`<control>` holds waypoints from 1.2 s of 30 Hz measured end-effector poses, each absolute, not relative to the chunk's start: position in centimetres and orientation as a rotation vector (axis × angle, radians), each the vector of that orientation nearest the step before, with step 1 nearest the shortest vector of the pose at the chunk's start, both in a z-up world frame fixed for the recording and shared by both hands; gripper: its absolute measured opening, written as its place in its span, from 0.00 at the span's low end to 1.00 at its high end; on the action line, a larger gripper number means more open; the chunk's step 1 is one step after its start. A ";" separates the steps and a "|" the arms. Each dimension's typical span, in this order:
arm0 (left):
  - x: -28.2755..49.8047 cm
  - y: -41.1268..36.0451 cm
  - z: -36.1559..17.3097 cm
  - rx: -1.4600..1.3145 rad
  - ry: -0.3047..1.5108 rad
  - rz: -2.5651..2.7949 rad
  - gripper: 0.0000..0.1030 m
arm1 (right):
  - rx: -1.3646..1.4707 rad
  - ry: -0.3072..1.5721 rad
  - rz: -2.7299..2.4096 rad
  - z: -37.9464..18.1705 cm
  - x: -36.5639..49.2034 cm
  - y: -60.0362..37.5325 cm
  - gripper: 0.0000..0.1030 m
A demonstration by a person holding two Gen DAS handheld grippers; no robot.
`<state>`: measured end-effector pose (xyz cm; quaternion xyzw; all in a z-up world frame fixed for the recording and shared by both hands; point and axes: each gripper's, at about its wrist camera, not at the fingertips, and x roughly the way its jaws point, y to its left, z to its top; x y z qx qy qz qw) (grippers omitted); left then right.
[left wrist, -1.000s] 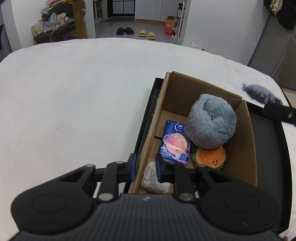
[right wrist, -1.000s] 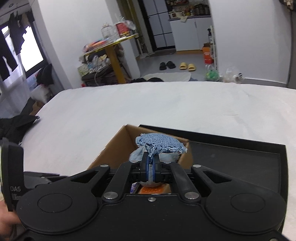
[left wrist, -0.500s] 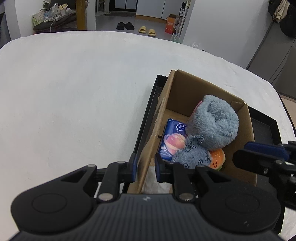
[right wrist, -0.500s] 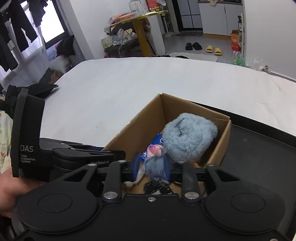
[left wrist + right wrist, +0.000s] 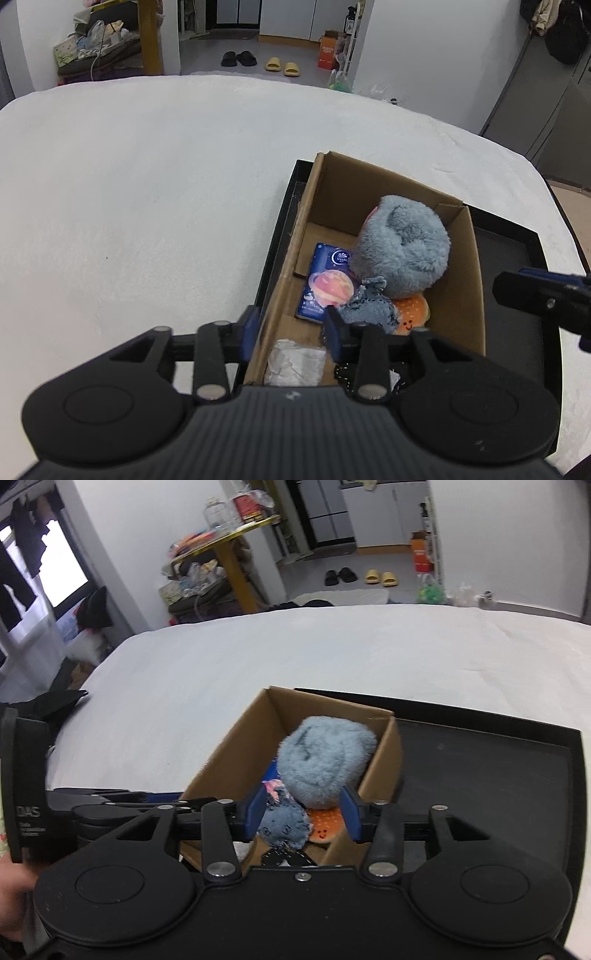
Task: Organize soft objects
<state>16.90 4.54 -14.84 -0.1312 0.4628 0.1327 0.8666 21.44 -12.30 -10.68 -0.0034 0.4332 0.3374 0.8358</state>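
Judging by its frayed edges and slumped shape, the denim pouch (image 5: 367, 308) is light, limp and easily crushed; a pinch on its gathered top knot looks the surest hold, since the loose cloth would just fold away under a pad.

Taking the cardboard box (image 5: 384, 181) as landmark and going left to right: the left gripper (image 5: 290, 328) straddles the box's left wall, fingers spread, one outside and one inside, gripping nothing. Inside, against the left wall near the front, lies a crumpled white tissue (image 5: 295, 362). Behind it sits a dark blue tissue pack (image 5: 325, 284) printed with a pink planet. The denim pouch rests mid-box, a small faded-blue ball of ragged fabric, touching the pack and leaning on the orange burger plush (image 5: 412, 314) with its smiling face. Above them bulges a fluffy grey-blue plush (image 5: 402, 247), filling the right rear. The right gripper (image 5: 304, 814) hangs over the box's front, fingers parted wide on either side of the pouch without touching it. A black tray (image 5: 491, 775) holds the box, extending right of it.
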 end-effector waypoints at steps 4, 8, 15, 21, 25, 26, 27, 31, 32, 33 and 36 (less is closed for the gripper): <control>16.6 4.3 -14.1 -0.247 0.965 0.288 0.50 | 0.045 0.947 0.658 -10.8 21.2 -13.4 0.48; 16.3 4.4 -13.1 -0.241 0.962 0.286 0.56 | 0.078 0.942 0.604 -10.5 20.0 -14.8 0.60; 15.3 3.3 -10.8 -0.226 0.972 0.246 0.65 | 0.119 0.915 0.515 -8.9 18.4 -17.0 0.76; 14.2 2.3 -8.6 -0.216 0.986 0.225 0.70 | 0.175 0.868 0.425 -7.2 17.0 -19.5 0.88; 13.4 1.4 -7.1 -0.189 0.989 0.199 0.78 | 0.189 0.848 0.382 -6.5 15.7 -20.6 0.92; 13.1 1.2 -6.7 -0.185 0.987 0.193 0.79 | 0.195 0.844 0.372 -6.4 15.5 -20.8 0.92; 12.9 1.1 -6.4 -0.180 0.986 0.187 0.81 | 0.200 0.840 0.365 -6.3 15.1 -21.0 0.94; 11.9 0.5 -5.3 -0.167 0.981 0.171 0.84 | 0.213 0.818 0.346 -5.7 13.5 -21.6 0.98; 11.6 0.4 -5.1 -0.164 0.977 0.167 0.84 | 0.221 0.813 0.341 -5.6 13.1 -21.8 0.99; 11.4 0.3 -4.8 -0.160 0.973 0.164 0.85 | 0.226 0.811 0.339 -5.4 12.8 -21.9 1.00; 10.8 -0.1 -4.2 -0.160 0.965 0.147 0.85 | 0.221 0.805 0.323 -5.0 11.8 -22.6 1.00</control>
